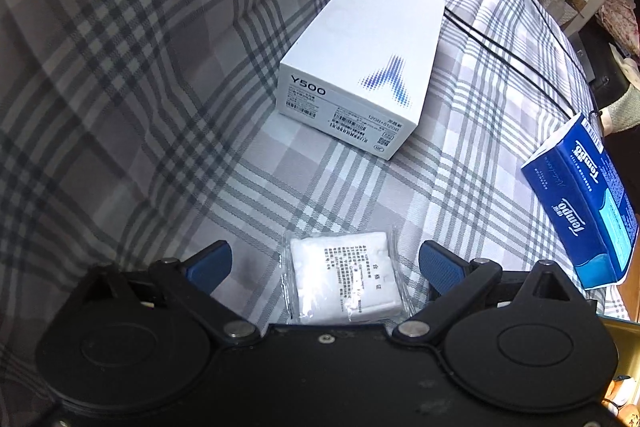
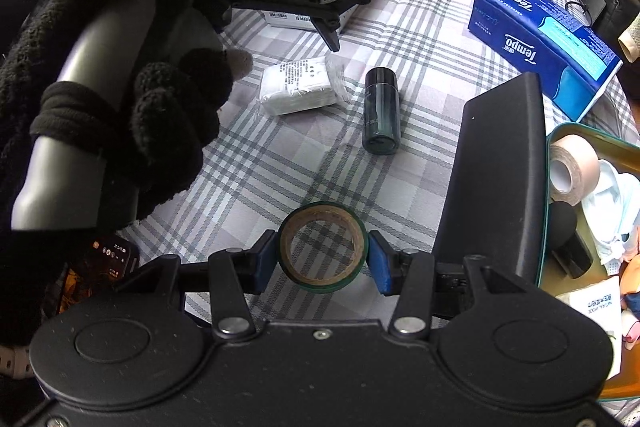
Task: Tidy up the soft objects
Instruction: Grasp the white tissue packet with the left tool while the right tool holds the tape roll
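**Cotton pads packet sits between spread fingers on a plaid bedspread**

Cotton pads packet [image 1: 345, 277], white squares sealed in clear plastic with a printed label, lies flat on the grey-and-white plaid bedspread [image 1: 140, 107], directly between the blue-padded fingers of the left gripper [image 1: 325, 265]. Those fingers are spread wide on either side of the packet, and neither pad touches it. In the right wrist view the same packet [image 2: 298, 89] appears beneath the black beak of the left gripper [image 2: 334, 39], which a hand in a black knitted glove [image 2: 132, 115] holds by its grey handle.

Just beside the packet, on its right in that view, a small dark bottle [image 2: 381, 111] lies on its side. Nearer the camera, the right gripper [image 2: 323, 258] pinches a green roll of tape [image 2: 323, 247], with one blue pad pressed against each side of the ring.

Beyond the packet a white phone box [image 1: 356, 67] marked Y500 rests on the bedspread, a thin black cable [image 1: 480, 27] looping past it. A blue pack of Tempo tissues [image 1: 592, 203] lies well apart near the bed's edge. At the right of the right wrist view a teal-rimmed tin [image 2: 544, 195] stands open with its black lid [image 2: 496, 171] tilted up, holding a beige tape roll [image 2: 574, 167] and other small items too jumbled to identify.
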Demonstrator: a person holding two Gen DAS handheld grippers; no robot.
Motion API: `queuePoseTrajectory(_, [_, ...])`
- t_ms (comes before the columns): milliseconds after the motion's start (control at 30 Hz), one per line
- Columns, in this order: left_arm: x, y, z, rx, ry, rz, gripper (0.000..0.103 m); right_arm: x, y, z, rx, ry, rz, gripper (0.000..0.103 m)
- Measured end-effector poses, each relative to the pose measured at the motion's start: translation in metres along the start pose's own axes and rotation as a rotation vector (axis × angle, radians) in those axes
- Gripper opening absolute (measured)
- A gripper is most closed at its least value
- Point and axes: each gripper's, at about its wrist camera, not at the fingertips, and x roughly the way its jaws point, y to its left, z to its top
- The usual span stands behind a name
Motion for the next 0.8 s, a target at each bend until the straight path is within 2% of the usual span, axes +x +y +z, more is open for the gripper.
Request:
queuePoseTrajectory(433, [0.027,-0.016,-0.004,0.080,0.061,0.049,0.100,0.001,-0.002,0.000,-0.003,0.007,-0.001,0.049])
queuePoseTrajectory(600, [0.031,-0.014,-0.005,0.083,0.055,0.064,0.087,0.003,-0.002,-0.001,0.001,0.006,-0.002,0.049])
queuePoseTrajectory(667, [0.029,-0.015,-0.005,0.089,0.049,0.065,0.075,0.003,-0.002,0.000,-0.001,0.006,-0.002,0.049])
queuePoseTrajectory(800, [0.023,-0.015,-0.008,0.104,0.033,0.070,0.067,0.003,-0.002,-0.001,-0.001,0.003,-0.001,0.049])
